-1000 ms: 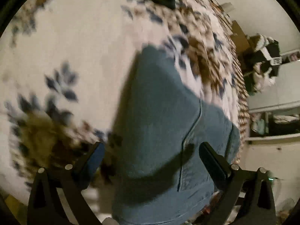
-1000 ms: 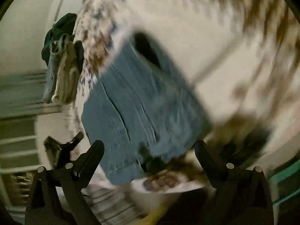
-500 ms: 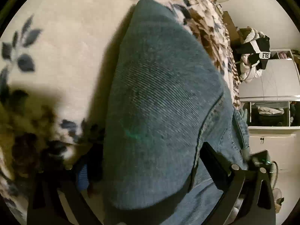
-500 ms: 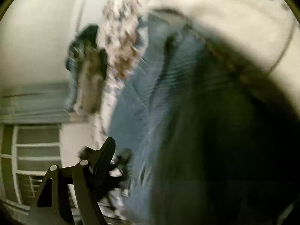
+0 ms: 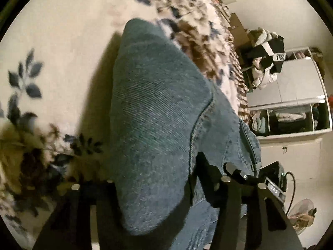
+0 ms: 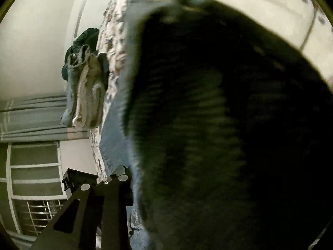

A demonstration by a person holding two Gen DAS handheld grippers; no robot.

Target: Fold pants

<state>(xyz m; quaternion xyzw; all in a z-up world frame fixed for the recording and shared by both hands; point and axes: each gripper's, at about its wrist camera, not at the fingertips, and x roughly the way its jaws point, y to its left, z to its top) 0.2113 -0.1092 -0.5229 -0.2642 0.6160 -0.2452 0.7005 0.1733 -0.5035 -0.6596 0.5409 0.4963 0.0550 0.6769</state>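
- The left tool [image 5: 154, 179] has its jaws closing with a thick fold of the blue denim pants [image 5: 158, 112] between them; the cloth bulges up over the gap and hides the left finger almost wholly, while the right finger [image 5: 208, 179] lies against the denim beside a seam.
- The right tool [image 6: 166, 187] also has its jaws closing, with the pants [image 6: 116, 141] between them; only its left finger [image 6: 116, 189] shows, and whether the pads press on the fabric I cannot tell, as a dark, blurred mass of cloth right in front of the lens fills most of that view.
- The pants lie on a bed, on a cream bedspread [image 5: 62, 48] printed with dark blue leaves and brown patterning; the gathered denim rises in a rounded hump from the left tool toward the far side of the bed.
- In the left wrist view, beyond the bed's edge, a pile of black and white clothing [image 5: 266, 62] sits above white shelving [image 5: 295, 112] with open compartments.
- In the right wrist view, a heap of clothes [image 6: 85, 83] lies at the far edge of the bed, with a pale wall and a window with bars [image 6: 35, 179] behind it.
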